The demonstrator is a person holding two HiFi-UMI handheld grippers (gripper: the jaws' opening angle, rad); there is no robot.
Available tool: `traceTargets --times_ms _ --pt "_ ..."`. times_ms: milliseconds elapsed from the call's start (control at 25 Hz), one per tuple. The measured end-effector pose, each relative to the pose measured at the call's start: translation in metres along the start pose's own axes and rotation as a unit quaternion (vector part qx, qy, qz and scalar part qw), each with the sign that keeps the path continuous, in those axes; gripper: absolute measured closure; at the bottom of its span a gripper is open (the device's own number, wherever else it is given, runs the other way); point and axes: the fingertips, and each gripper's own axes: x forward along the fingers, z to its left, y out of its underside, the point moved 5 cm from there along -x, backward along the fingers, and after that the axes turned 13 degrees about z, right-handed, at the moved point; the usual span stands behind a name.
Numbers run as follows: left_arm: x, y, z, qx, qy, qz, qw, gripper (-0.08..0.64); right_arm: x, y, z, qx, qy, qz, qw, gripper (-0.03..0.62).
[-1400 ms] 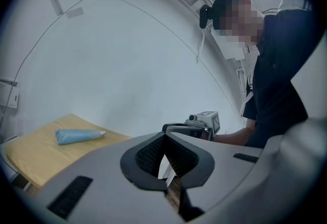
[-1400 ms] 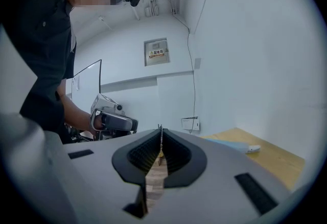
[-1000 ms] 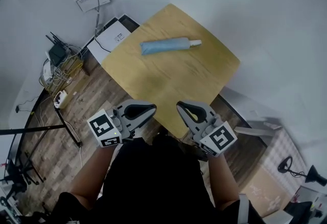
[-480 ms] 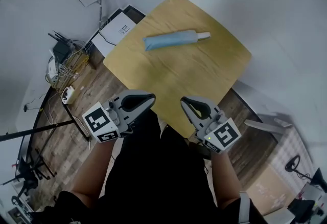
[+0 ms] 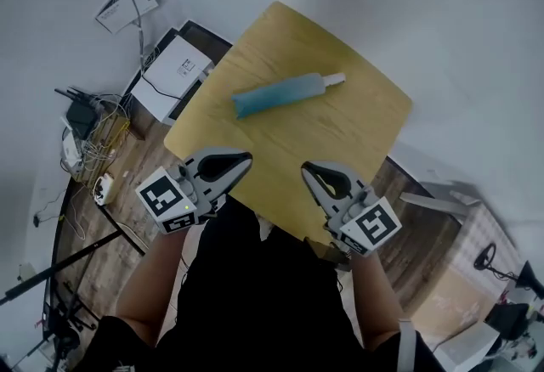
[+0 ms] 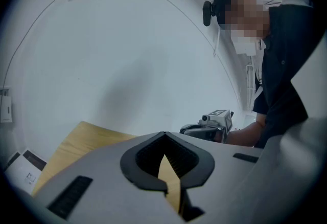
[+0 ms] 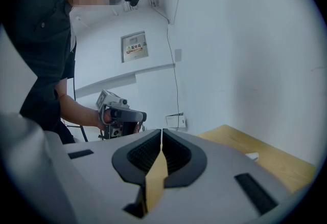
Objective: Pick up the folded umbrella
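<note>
J: Wood-top table [image 5: 340, 141] by a white wall [image 5: 408, 5], plank floor [image 5: 127, 183] round it. What's on the table?
K: One item. Folded umbrella [image 5: 280, 95], light blue, lying flat on the far half and slanted. White handle [image 5: 334, 79] at its right end. It lies alone.
J: Left hand-held gripper [image 5: 245, 160]?
K: Over the near-left edge of the table, pointing toward the umbrella, close to level. Its own view shows the jaws fully together, with only table wood visible through the slit behind the pads. Holding nothing.
J: Right hand-held gripper [image 5: 308, 170]?
K: Same. Over the near edge, to the right of the left one, with a gap between the two. Jaws closed tip to tip, empty.
J: How far from the target?
K: Both well apart from the umbrella, bare table between. The umbrella sits roughly ahead of the gap between them, a bit toward the left one.
J: Clutter?
K: All off the table. White boxes [image 5: 174, 73] on the floor at the table's far-left side by the wall. Cable tangle [image 5: 85, 128] further left. Cardboard box [image 5: 442, 302] at lower right.
</note>
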Motion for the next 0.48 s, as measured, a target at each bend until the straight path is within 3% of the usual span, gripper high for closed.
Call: traceTargets --times_ms 280,480 --pt "0.001 -0.005 0.076 0.027 0.032 0.062 0.9972 0.548 0.049 -0.026 -0.014 0.019 0.054 0.022 0.998 0.571" --pt "0.016 -0.003 0.128 0.052 0.036 0.127 0.9899 0.548 0.072 -0.037 -0.025 0.044 0.1 0.029 0.994 0.571"
